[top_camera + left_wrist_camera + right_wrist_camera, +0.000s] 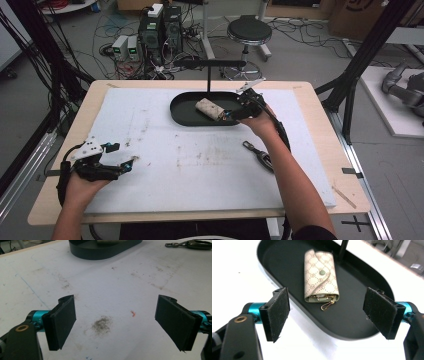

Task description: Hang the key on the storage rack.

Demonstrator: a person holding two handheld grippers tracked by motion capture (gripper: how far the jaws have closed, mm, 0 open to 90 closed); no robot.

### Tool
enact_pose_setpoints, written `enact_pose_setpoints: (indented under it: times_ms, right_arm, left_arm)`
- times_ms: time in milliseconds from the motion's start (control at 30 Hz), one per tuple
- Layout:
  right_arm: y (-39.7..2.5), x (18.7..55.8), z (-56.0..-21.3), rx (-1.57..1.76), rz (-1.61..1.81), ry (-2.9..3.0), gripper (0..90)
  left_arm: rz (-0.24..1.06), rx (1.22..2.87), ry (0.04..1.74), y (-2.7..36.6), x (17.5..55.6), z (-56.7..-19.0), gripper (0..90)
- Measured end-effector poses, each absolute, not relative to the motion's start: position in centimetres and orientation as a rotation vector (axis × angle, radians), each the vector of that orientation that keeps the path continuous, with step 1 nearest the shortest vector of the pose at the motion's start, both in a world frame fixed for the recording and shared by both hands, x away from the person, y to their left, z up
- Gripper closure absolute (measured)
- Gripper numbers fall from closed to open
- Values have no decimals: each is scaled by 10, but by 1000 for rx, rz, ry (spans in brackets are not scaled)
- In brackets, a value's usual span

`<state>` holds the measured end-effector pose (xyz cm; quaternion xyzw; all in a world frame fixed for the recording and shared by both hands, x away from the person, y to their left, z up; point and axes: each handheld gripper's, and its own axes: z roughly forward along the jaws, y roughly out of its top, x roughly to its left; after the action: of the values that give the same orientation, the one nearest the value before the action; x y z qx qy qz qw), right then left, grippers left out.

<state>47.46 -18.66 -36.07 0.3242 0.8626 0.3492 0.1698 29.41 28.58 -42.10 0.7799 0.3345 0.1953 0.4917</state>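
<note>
A cream patterned key pouch with a gold clasp lies flat in a black oval tray at the back middle of the white mat. My right gripper hovers at the tray's right end, open, with the pouch just ahead of its jaws and nothing between them. My left gripper rests near the mat's front left, open over bare stained mat. A black upright post rises from the tray's far side.
A dark metal carabiner clip lies on the mat right of centre, near my right forearm. The white mat covers a wooden table. Beyond the table stand a stool and computer boxes with cables.
</note>
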Motion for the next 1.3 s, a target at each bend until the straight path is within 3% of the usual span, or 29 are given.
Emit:
enact_pose_setpoints:
  times_ms: [300, 800, 1300]
  right_arm:
    - [-217, 431, -349, 892, 1048, 2424, 222]
    - [-275, 368, -385, 960, 1159, 2319, 218]
    - [-298, 355, -399, 1017, 1223, 2238, 204]
  left_arm:
    - [458, 1894, 774, 272, 305, -419, 170]
    - [425, 1883, 724, 256, 320, -419, 170]
    - [414, 1898, 703, 245, 321, -419, 170]
